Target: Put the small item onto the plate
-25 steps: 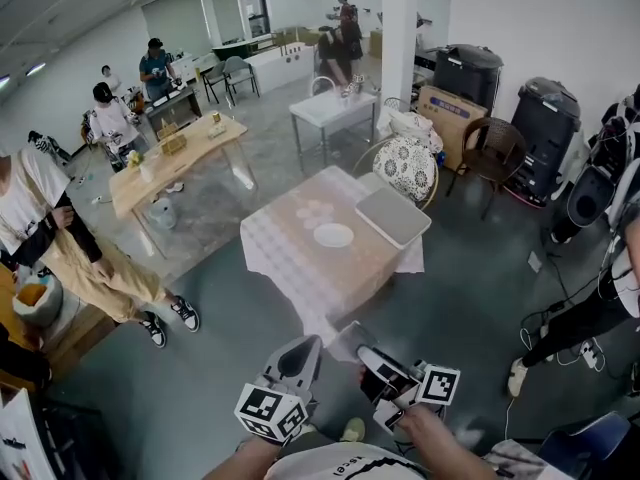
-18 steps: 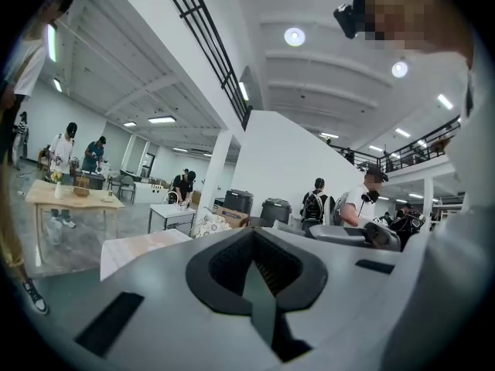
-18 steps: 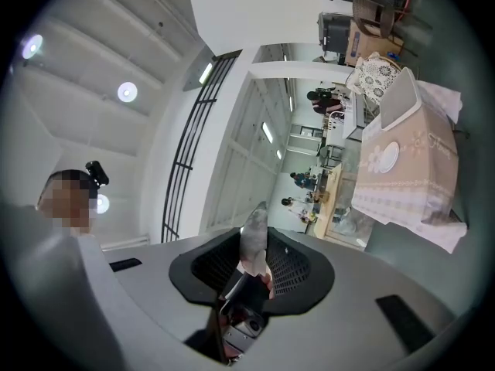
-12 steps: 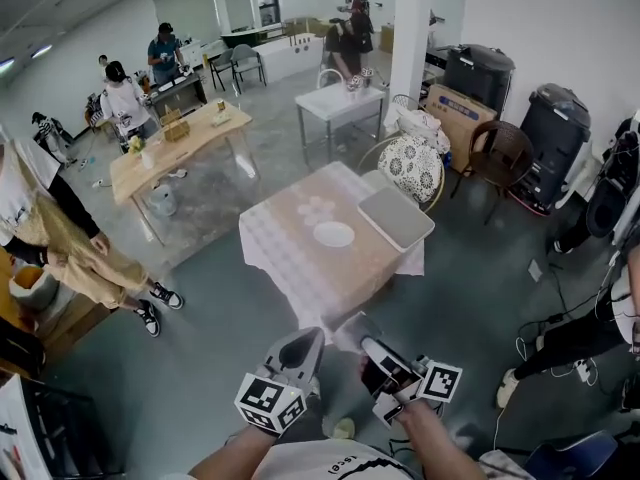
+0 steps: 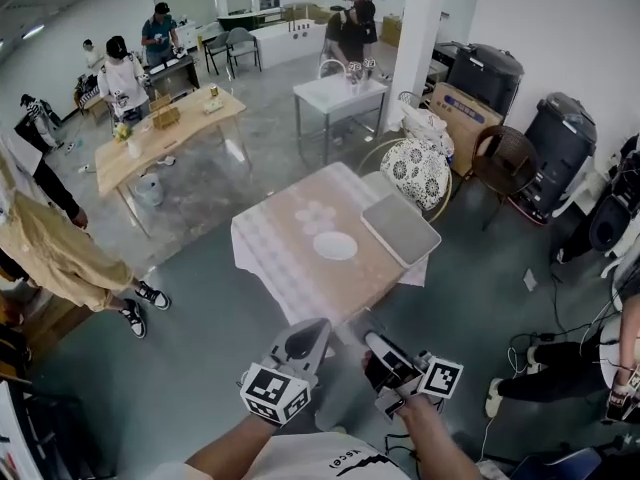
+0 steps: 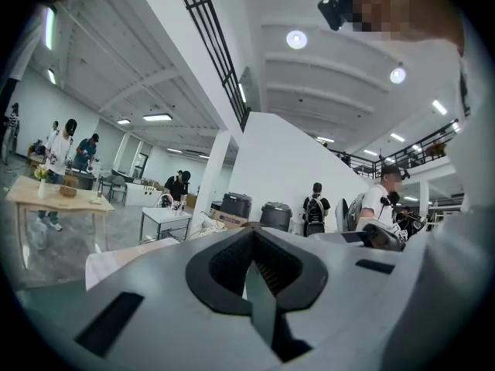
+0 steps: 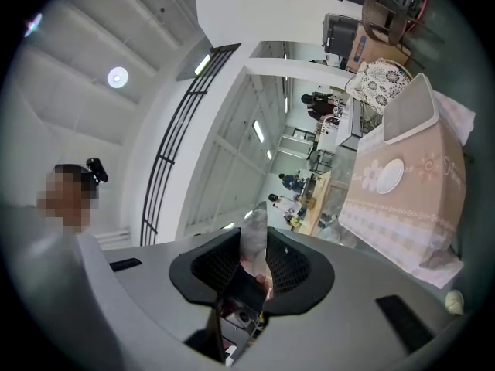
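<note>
Right gripper (image 5: 372, 340) has its jaws clamped on a small clear-wrapped packet (image 7: 254, 234). Left gripper (image 5: 305, 340) has its jaws pressed together, empty. The white plate (image 5: 335, 245) sits on the counter (image 5: 285, 268), well apart from both.

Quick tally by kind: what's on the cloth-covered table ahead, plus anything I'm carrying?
plate: 1
tray: 1
small item, in the right tongs: 1
Total: 3

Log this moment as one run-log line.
left tongs: shut, empty | right tongs: shut on small item | plate: on table ahead, empty | placing: not yet done
</note>
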### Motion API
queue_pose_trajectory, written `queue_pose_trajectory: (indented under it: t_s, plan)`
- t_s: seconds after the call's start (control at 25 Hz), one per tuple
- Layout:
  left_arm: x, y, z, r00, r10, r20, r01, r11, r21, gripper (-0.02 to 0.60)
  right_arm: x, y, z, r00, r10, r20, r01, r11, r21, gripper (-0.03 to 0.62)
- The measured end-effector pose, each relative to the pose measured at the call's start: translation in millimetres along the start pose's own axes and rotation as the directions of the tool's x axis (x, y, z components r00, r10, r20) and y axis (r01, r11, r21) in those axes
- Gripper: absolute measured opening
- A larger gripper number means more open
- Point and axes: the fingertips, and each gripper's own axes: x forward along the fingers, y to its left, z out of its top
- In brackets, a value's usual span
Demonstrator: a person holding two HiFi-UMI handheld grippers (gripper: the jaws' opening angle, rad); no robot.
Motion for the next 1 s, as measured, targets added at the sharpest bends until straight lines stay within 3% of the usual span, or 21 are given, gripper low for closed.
queue_pose_trajectory:
  t_s: [0.4, 0.76, 1.0]
  plan:
    - [70, 93, 6, 0.997, -0.070, -0.023, 0.071, 0.997, 0.013, 0.005, 81, -67, 42, 0.995, -0.103, -0.014, 0.103, 0.994, -0.029, 0.107]
    - [117, 142, -2, 0.996, -0.082, -0.045, 0.082, 0.997, 0.004, 0.005, 115, -127, 70, 0.984, -0.172, -0.041, 0.172, 0.985, -0.011, 0.107]
    - [160, 171, -25, 0.995, -0.052, -0.090, 0.051, 0.999, -0.008, 0.005, 143, -188, 91, 0.975, -0.193, -0.113, 0.196, 0.980, 0.016, 0.107]
